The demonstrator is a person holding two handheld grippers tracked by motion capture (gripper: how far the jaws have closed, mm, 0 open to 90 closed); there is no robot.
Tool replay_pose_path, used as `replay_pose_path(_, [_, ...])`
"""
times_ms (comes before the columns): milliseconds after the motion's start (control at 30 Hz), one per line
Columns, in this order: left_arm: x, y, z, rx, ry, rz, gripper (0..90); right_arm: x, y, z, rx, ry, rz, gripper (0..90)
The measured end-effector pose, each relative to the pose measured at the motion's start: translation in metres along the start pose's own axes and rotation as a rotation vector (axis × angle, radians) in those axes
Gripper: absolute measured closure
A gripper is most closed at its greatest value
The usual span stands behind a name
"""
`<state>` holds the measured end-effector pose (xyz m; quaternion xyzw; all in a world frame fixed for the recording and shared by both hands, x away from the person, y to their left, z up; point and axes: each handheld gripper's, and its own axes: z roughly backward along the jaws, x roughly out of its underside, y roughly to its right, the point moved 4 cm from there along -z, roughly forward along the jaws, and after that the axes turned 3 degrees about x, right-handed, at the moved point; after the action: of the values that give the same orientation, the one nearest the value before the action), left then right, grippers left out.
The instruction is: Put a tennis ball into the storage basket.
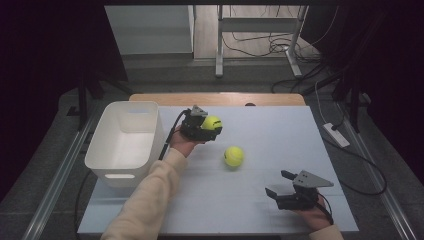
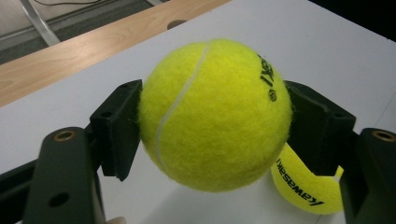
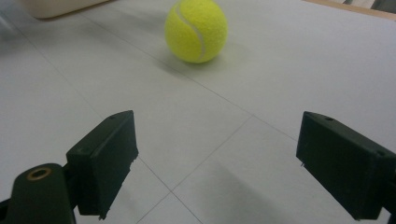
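left gripper (image 1: 209,126): I've got it clamped on a tennis ball (image 1: 211,122), both pads pressed into the felt at the ball's widest part, so it sits centred and shouldn't slip out.
held ball position: lifted off the table (image 1: 280,125), just beside the right rim of the white bin (image 1: 125,142). My guess is the bin is where it goes; lifted, it can clear the wall.
right gripper (image 1: 280,184): jaws wide apart, nothing between them, parked low near the front right of the table. Looks to me like it waits, aimed roughly at the loose ball.
second tennis ball (image 1: 233,156): resting on the table mid-way between my two grippers, apart from both.
high view adds: the whole layout, bin to the left, both hands, which ball is up and which is down.
left gripper view adds: the pad contact on the held ball (image 2: 215,114), its seam and black print, plus the second ball (image 2: 303,189) peeking below it on the table.
right gripper view adds: the clear gap between its own jaws, the free ball (image 3: 196,30) ahead with its shadow on the table, bin edge (image 3: 56,7) at top left.
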<state>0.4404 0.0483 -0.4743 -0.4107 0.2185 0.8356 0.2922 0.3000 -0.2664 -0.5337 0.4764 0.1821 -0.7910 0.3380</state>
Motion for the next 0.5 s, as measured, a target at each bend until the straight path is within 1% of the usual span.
replay_pose_path(200, [-0.001,0.004,0.005,0.006,0.019,-0.005,26.9,0.000,0.000,0.000,0.000,0.001,-0.002,12.7])
replay_pose_path(267, [-0.001,0.005,0.006,0.008,0.020,-0.011,26.9,0.000,0.000,0.000,0.000,0.002,-0.002,12.7])
replay_pose_path(500, [-0.003,0.007,0.011,0.010,0.037,-0.011,26.9,0.000,0.000,0.000,-0.001,0.003,-0.005,12.6])
